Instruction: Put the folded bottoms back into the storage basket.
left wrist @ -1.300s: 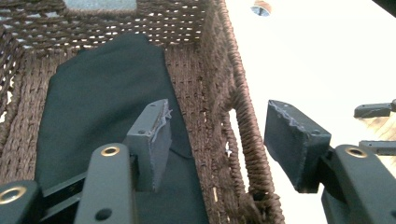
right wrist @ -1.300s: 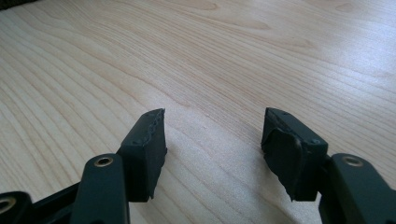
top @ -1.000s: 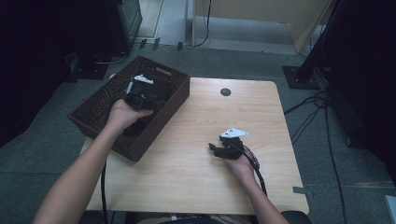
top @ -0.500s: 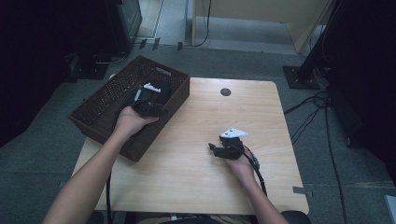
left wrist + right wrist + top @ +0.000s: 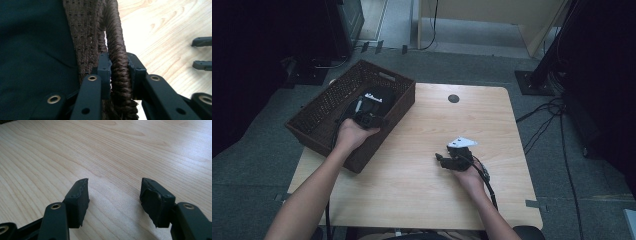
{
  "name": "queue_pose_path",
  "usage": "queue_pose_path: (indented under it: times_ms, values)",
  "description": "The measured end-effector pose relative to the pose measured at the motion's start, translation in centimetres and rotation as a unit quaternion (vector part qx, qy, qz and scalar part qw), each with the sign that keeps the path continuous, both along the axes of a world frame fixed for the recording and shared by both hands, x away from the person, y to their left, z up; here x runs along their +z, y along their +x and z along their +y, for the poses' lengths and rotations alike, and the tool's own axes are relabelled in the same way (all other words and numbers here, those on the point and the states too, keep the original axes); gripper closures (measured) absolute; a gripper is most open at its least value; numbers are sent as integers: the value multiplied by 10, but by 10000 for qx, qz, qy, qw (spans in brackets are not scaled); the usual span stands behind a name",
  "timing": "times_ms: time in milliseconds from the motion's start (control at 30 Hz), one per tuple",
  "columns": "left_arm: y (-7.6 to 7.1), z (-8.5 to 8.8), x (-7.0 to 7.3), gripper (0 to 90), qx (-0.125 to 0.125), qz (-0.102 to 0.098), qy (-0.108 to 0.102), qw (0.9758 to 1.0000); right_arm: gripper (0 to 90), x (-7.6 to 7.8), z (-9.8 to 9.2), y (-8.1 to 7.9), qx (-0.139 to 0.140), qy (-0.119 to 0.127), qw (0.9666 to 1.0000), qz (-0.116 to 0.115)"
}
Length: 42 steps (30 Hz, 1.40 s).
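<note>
Left gripper (image 5: pixel 119 72) sits at the near long wall of the brown woven basket (image 5: pixel 324 102); its jaws have just been closing and now pinch the braided rim (image 5: pixel 117 50), one pad inside the wall, one outside, rim running straight up between them. Something dark lies in the basket, inside of the inner jaw; I cannot tell what it is. The basket stands on the left part of the wooden table (image 5: pixel 492 125), its far end hanging past the table edge. Right gripper (image 5: pixel 113 200) rests low over bare wood, jaws spread with nothing between them, well apart from the basket; its two tips show beyond the left gripper's outer jaw in the left gripper view. Risks, as I judge them: the grip takes only a narrow bite of a rounded, pliant rim, so a pull or lift could let the braid roll out of the pads. One-sided hold means the basket may pivot or tilt, spilling the contents. Dragging toward the overhanging side could tip it off the table.
</note>
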<state>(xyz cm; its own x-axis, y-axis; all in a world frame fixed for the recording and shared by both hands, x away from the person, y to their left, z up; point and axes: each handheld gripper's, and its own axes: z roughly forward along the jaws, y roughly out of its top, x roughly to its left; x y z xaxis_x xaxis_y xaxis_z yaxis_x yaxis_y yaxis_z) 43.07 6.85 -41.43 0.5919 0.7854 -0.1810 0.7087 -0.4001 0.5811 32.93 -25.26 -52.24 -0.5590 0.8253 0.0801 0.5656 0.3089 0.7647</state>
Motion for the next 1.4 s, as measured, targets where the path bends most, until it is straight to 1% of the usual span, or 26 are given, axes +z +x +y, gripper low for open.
queue_pose_path:
  times_ms: [100,167,233,333,400,467,533,600,733,833,867,1000,1033,1100,1167,1233,1267,1300,1333,1367,1400]
  values:
    - [-1,1,0,779,18,0,-28,10000,400,0,0,0,13,-19,10000,-20]
    - [-2,1,0,784,34,-27,0,10000,401,0,0,0,16,-21,10000,-31]
    - [-3,0,0,787,105,-1,-33,9999,400,0,0,0,15,-19,10000,-28]
    - [-8,0,-1,785,287,65,-139,9995,401,0,1,0,6,-12,10000,-15]
    - [-13,0,-1,785,438,31,-148,9989,400,0,1,0,7,-29,10000,-23]
    - [-13,3,-1,785,567,47,-203,9982,400,0,1,1,20,-46,10000,-35]
    - [-11,5,-2,784,747,70,-237,9969,399,0,1,0,24,-46,10000,-34]
    - [-9,5,-2,783,849,42,-202,9962,399,0,2,0,43,-50,10000,-30]
    - [0,8,-1,782,1049,62,-194,9943,399,0,1,-1,59,-38,10000,-23]
    - [9,10,-1,782,1241,21,-137,9922,399,0,1,0,60,-28,10000,-30]
    - [11,11,-1,782,1334,29,-156,9909,399,0,1,0,63,-25,10000,-29]
    - [21,16,-1,781,1578,14,-165,9873,400,0,0,0,76,-17,10000,-20]
    - [22,18,-1,781,1605,20,-173,9869,400,0,0,0,72,-21,10000,-23]
    - [24,21,0,781,1670,-25,-105,9859,400,0,0,-1,62,-21,10000,-17]
    - [27,26,0,783,1757,-60,-41,9844,400,0,0,-1,44,-11,10000,-27]
    - [30,34,0,782,1890,-58,-32,9820,400,0,-1,-1,50,0,10000,-17]
    - [32,38,0,782,1934,-51,-20,9811,400,0,-2,-2,43,1,10000,-11]
    - [33,42,0,781,2026,-39,-53,9792,400,0,-2,-2,34,1,10000,-12]
    - [35,45,0,780,2085,-23,-70,9780,400,0,-3,-2,21,6,10000,-10]
    - [37,47,0,778,2126,-13,-82,9771,400,0,-3,-2,9,10,10000,-1]
    - [38,48,0,771,2108,5,-104,9775,399,0,-3,-2,14,3,10000,-13]
